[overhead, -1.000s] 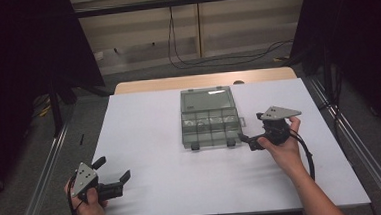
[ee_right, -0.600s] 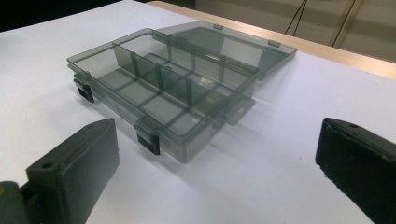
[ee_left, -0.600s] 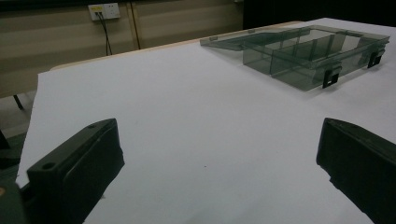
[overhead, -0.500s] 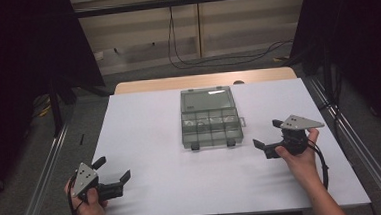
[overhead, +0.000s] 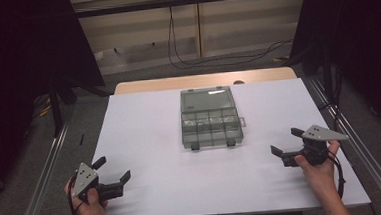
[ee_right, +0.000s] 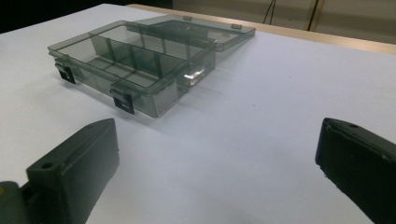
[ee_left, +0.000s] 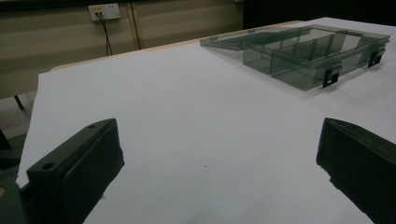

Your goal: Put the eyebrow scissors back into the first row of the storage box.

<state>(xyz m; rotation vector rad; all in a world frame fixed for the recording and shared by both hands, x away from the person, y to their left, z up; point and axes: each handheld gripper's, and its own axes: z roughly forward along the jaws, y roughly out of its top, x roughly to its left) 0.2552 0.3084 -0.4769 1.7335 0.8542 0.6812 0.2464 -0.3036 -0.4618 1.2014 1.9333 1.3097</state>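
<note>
Closest to me are my two grippers, one in each hand. My left gripper [overhead: 113,176] sits low at the near corner of the white worktop [overhead: 150,140], well apart from the box. Its jaws are wide and hold nothing. I think it rests there to stay out of the way until it is needed.

My right gripper [overhead: 286,145] is on the other side, nearer to the box but not touching it. Its jaws are wide too, with nothing between them. They point toward the box, so I guess this one can reach it first.

Farther out, in the middle of the worktop, is one clear grey box [overhead: 211,127]. Its lid [overhead: 207,98] lies flat open behind it, away from me. That way I can get at the inside from the front. I count two small black clips [ee_right: 122,101] on the front wall. Thin walls cut the inside into small parts; I cannot count them for sure. I see nothing lying in them.

Behind the box, cables [overhead: 184,42] hang down the far wall.
</note>
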